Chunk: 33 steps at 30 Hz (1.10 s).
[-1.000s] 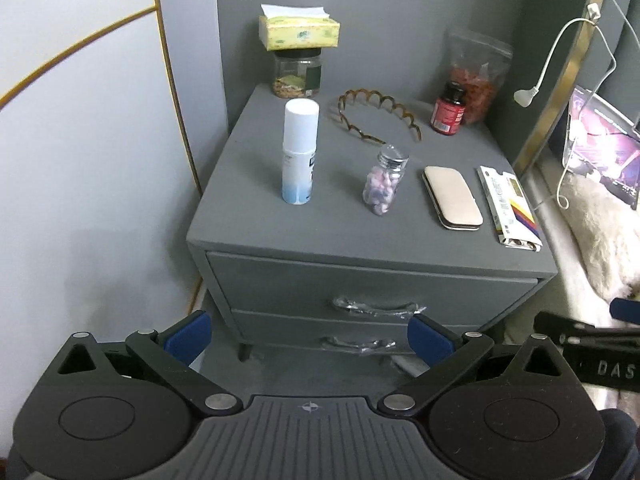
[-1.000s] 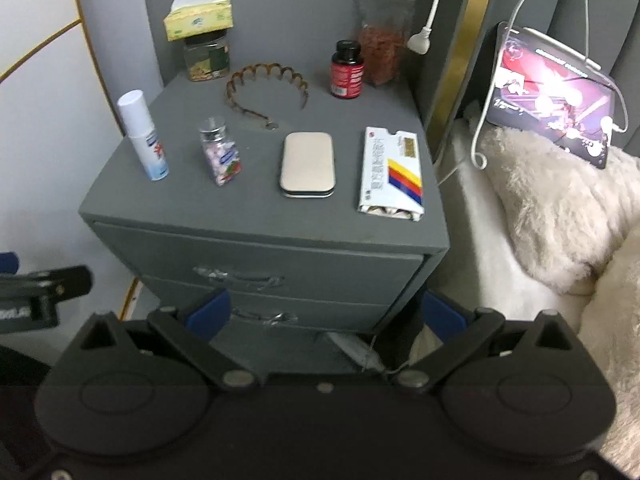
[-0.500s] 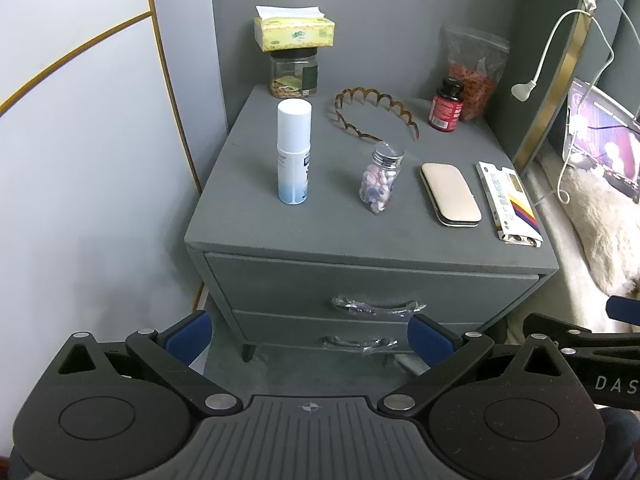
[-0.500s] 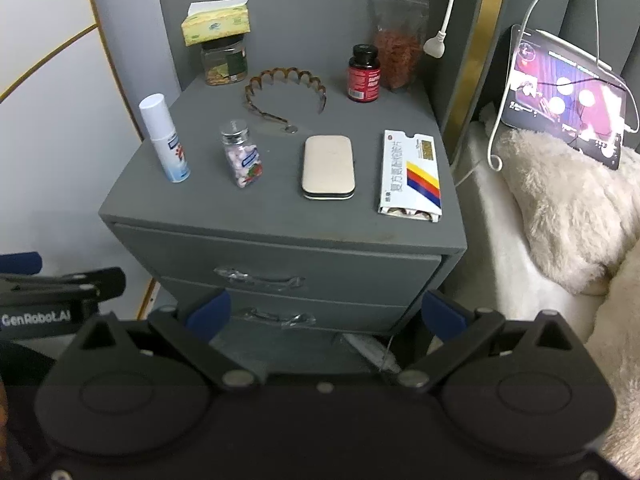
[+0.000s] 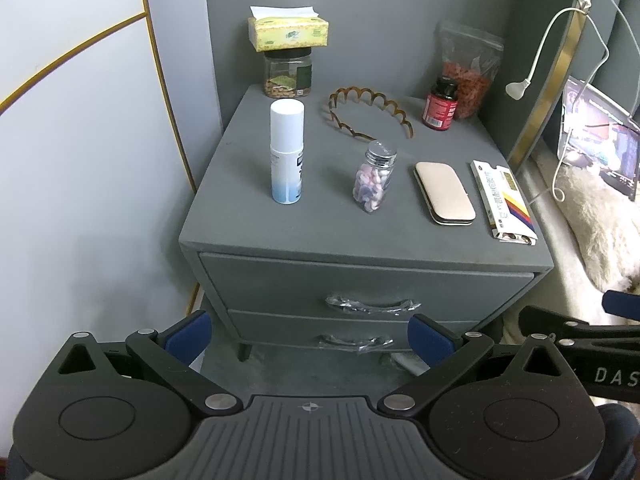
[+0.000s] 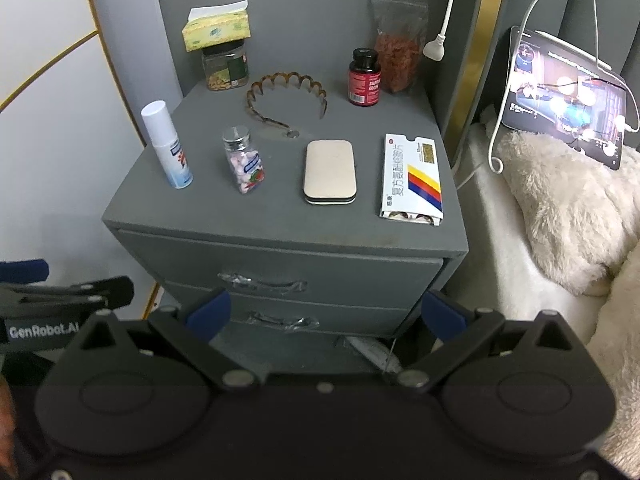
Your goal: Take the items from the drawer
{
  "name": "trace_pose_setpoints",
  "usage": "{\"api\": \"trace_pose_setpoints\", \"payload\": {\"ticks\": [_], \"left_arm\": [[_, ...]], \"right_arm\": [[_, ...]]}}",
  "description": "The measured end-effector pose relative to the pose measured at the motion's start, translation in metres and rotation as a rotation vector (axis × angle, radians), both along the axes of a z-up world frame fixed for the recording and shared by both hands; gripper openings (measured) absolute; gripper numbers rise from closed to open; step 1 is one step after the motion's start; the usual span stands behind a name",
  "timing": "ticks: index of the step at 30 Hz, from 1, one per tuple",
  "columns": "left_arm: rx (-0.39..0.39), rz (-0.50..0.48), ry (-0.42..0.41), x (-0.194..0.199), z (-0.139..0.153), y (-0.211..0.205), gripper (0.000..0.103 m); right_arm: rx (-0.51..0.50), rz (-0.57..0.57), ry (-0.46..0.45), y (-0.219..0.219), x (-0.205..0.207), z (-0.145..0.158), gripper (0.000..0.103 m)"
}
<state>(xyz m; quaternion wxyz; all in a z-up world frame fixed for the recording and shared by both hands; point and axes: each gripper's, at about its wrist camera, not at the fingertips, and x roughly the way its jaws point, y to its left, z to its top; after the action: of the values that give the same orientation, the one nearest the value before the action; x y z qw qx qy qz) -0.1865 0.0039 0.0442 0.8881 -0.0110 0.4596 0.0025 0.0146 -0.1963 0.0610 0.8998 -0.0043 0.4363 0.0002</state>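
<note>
The right tool [image 6: 325, 316] hangs wide open before the nightstand's [image 6: 280, 224] two closed drawers, with a spray bottle [image 6: 166, 145], pill jar [image 6: 242, 165] and medicine box [image 6: 412, 180] on top.

Setting: home bedroom. Evidence: grey two-drawer nightstand [image 5: 360, 280] against a grey wall, beside a bed with fluffy cream blanket [image 6: 568, 208]; a lit tablet [image 6: 568, 92] on charging cable [image 6: 500, 120]. Nightstand top holds toiletries, pill bottle [image 5: 374, 178], tissue box [image 5: 288, 32], hairband [image 5: 368, 110].

Two closed grey drawers [image 5: 360, 284], stacked, each with a plastic-wrapped handle [image 5: 370, 305].
</note>
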Motion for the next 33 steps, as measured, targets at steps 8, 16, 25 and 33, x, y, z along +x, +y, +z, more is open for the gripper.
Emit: {"api": "trace_pose_setpoints", "payload": {"ticks": [8, 16, 25, 33], "left_arm": [[0.0, -0.004, 0.006, 0.038, -0.016, -0.013, 0.103], [0.001, -0.008, 0.0, 0.036, -0.009, -0.01, 0.103], [-0.001, -0.005, -0.007, 0.04, -0.006, -0.01, 0.103], [0.0, -0.01, -0.004, 0.045, -0.009, -0.012, 0.103]], "right_arm": [[0.0, -0.016, -0.007, -0.004, 0.001, -0.001, 0.103], [-0.001, -0.004, -0.007, -0.001, 0.0, -0.001, 0.103], [0.002, 0.001, -0.002, 0.001, 0.0, 0.0, 0.103], [0.002, 0.003, 0.0, 0.0, 0.0, -0.001, 0.103]]}}
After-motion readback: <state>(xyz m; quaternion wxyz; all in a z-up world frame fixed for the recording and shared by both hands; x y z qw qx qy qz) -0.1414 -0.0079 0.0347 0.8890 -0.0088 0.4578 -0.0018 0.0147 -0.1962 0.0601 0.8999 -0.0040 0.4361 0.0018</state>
